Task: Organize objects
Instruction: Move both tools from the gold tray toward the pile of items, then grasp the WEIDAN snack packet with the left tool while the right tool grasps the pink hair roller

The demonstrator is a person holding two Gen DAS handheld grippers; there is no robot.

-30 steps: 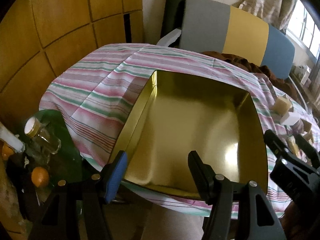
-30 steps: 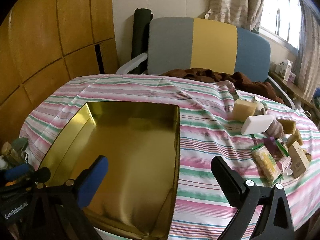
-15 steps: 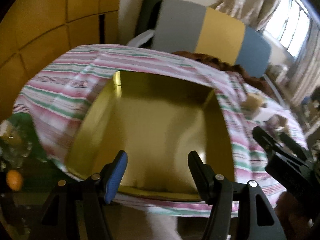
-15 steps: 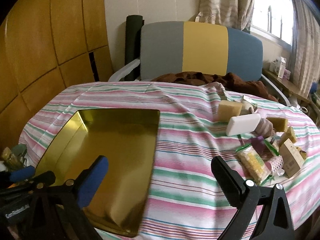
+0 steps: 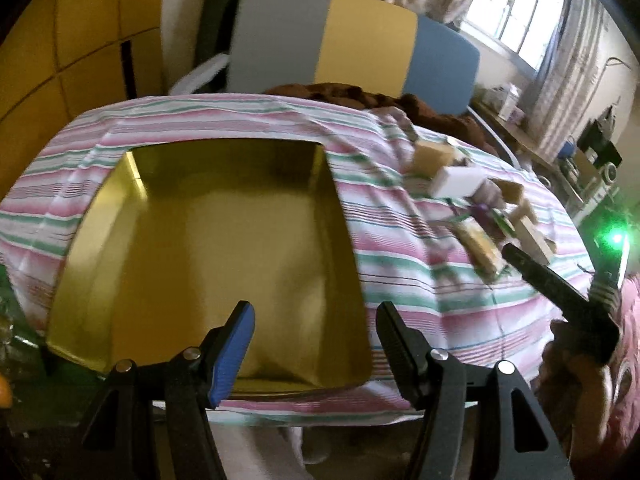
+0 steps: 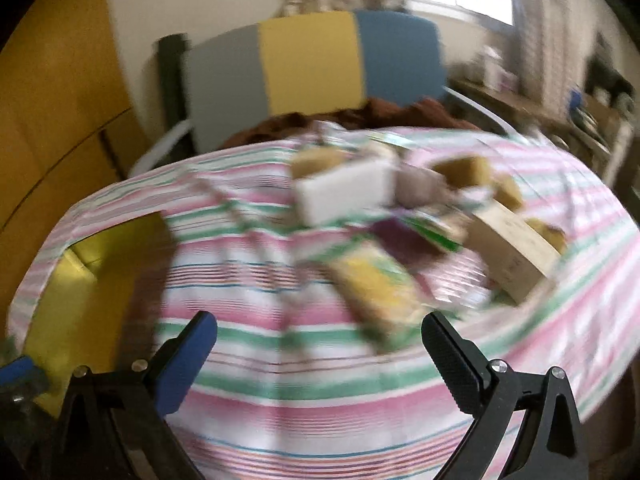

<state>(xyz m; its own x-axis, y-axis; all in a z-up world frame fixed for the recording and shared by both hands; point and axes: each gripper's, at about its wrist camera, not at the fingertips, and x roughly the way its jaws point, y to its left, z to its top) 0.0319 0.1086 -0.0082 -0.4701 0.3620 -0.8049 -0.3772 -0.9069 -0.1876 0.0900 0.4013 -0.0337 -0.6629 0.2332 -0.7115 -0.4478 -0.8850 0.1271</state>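
Right wrist view is blurred, but I see my right gripper spread wide and empty above the pile of small items near the table's right edge. My left gripper is also parted, holding nothing, over the gold tray's near rim at the left edge. I judge the white block light and stiff, best pinched across its short sides; the wrapped yellow packet looks crinkly and slippery. One tray; the pile holds roughly eight pieces, too blurred to count surely.

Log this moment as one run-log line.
left gripper: open, empty | right gripper: open, empty | gold tray: empty | soaps pile: untouched
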